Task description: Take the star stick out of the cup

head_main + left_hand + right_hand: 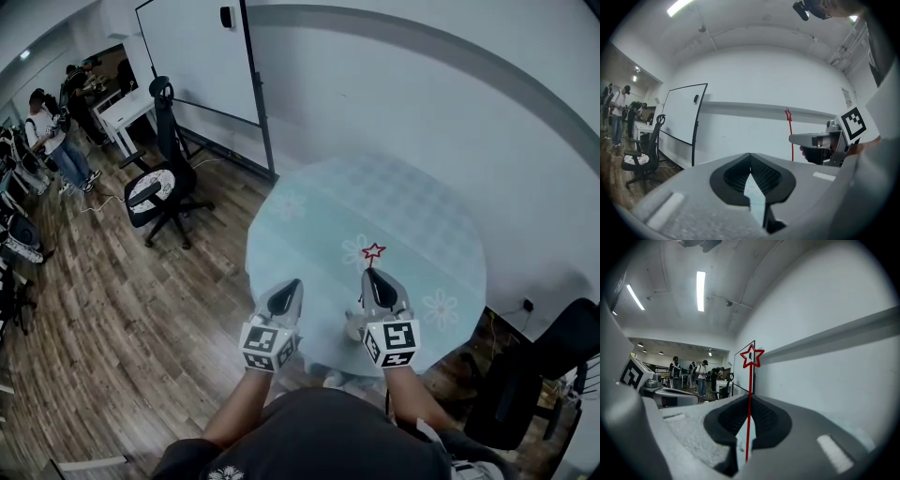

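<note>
Star stick: stood straight up, thin and red, with a small star outline on top. Was pinched low down by the right gripper, above the near right part of the table.
Right gripper fingers: pressed together on the stick, one black pad on each side. Likely gripped that way so the thin stick would not slip or tip.
Lower end of the stick: seemed to stop just below the pads in the right gripper view. Looked free of anything there, but could not be sure.
Cup: probably the pale shape just under and left of the right gripper in the head view. Mostly hidden, so could not tell whether the stick's tip sat in it or hung above it.
Left gripper: hovered to the left of the right one, a little apart from it. Tips were closed on each other with nothing held, and only a sliver of table showed through the gap lower down. Maybe placed close so as to steady the cup if needed.
Table: round and pale blue-green, with faint flower prints. Near edge was covered by the grippers and the person's arms.
Far left: office chair, whiteboard and people standing, too small to make out well.
</note>
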`<state>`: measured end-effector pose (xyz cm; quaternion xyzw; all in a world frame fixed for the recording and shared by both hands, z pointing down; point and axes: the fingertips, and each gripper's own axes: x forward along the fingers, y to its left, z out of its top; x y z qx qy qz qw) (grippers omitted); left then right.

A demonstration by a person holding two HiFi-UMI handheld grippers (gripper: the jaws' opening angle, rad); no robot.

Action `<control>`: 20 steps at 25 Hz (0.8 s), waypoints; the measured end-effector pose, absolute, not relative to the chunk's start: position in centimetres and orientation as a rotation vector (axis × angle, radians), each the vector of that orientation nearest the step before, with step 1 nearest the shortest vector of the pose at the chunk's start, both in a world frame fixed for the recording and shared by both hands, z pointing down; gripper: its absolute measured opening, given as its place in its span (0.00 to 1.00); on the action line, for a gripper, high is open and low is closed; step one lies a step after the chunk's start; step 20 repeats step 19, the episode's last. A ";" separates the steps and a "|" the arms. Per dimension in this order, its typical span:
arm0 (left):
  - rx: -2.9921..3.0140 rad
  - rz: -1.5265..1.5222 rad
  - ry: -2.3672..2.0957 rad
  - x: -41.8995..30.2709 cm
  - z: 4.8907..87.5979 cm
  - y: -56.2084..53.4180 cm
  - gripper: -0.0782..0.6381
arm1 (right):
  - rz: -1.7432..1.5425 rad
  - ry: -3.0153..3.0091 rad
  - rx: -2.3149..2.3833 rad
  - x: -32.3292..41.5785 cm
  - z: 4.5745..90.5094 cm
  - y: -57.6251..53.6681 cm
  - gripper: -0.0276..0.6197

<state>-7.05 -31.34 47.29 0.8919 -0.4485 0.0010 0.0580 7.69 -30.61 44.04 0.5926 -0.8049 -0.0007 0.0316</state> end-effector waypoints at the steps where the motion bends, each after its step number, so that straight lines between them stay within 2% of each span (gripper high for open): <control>1: 2.702 0.005 -1.359 -7.1 47.4 -31.3 0.12 | -0.003 -2.477 1.826 7.6 44.1 -30.6 0.07; 20: 2.683 0.016 -1.350 -7.0 48.3 -31.2 0.12 | -0.067 -2.453 1.803 7.1 44.5 -30.2 0.07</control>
